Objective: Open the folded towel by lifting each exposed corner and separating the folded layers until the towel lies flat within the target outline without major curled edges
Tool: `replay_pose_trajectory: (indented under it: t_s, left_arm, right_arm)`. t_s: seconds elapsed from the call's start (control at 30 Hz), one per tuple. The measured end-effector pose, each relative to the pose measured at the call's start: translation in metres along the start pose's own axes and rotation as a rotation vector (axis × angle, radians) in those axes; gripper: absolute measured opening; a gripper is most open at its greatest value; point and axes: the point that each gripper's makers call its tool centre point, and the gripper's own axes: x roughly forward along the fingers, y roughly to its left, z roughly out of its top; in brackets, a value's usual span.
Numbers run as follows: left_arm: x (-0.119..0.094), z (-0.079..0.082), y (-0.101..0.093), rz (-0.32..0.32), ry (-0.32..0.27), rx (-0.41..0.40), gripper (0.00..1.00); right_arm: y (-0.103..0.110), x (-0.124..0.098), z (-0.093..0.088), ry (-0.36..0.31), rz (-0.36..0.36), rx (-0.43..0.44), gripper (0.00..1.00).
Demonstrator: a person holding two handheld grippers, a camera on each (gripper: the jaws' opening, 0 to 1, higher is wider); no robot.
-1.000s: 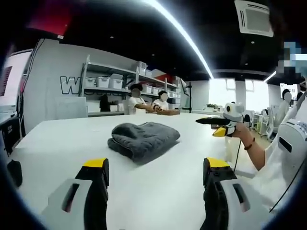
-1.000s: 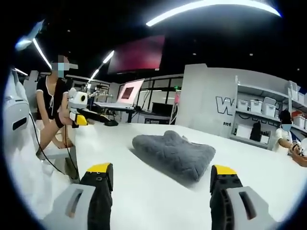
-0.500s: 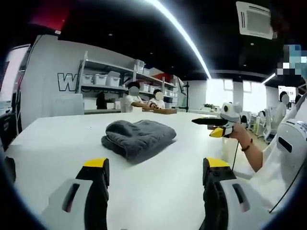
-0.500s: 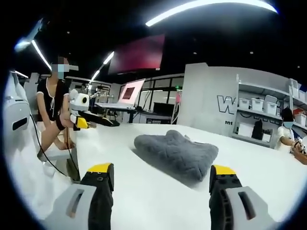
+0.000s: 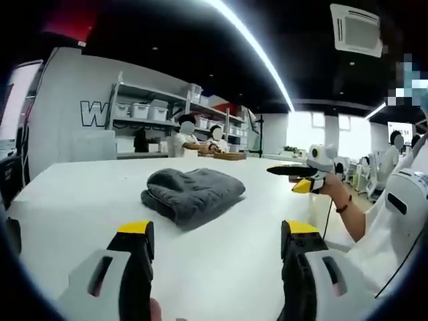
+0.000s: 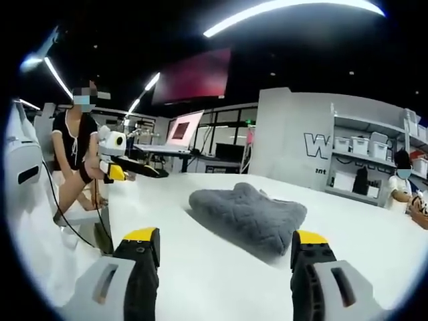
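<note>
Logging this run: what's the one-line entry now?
towel: folded, untouched | table: white | left gripper: open | right gripper: open

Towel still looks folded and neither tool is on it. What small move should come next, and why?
Probably ease the right tool forward and down toward the near edge of the towel. The towel sits folded in a thick bundle on the white table, both tools are open and short of it, and the left tool is no closer, so no layer can be lifted yet.

Bright ceiling light strips (image 5: pixel 254 47) glare; fisheye edges bend, backgrounds slightly soft.
</note>
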Motion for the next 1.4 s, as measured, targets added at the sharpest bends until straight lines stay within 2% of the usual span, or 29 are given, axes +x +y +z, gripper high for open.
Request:
replay_pose_trajectory:
  t_s: [0.27,0.33,0.57,0.77,1.03,1.4]
  left_arm:
    - [0.002,0.001,0.001,0.005,0.001,0.009,0.75]
    - [0.002,0.001,0.002,0.007,0.003,0.010,0.75]
    - [0.003,0.004,0.005,0.011,-0.005,0.012,0.75]
    - [0.003,0.008,0.007,0.013,-0.012,0.011,0.75]
    - [0.009,0.020,0.008,-0.004,-0.028,0.016,0.74]
    - [0.017,0.025,0.011,-0.016,-0.035,0.004,0.73]
  right_arm:
    - [-0.004,-0.001,0.000,0.002,0.001,0.011,0.78]
    - [-0.009,-0.004,0.004,-0.018,-0.010,0.019,0.78]
    - [-0.011,-0.003,0.008,-0.026,-0.006,0.030,0.78]
    - [-0.013,-0.002,0.011,-0.033,-0.004,0.033,0.78]
    - [-0.015,0.005,0.021,-0.038,0.008,0.019,0.77]
    - [-0.021,0.007,0.020,-0.024,-0.003,0.026,0.76]
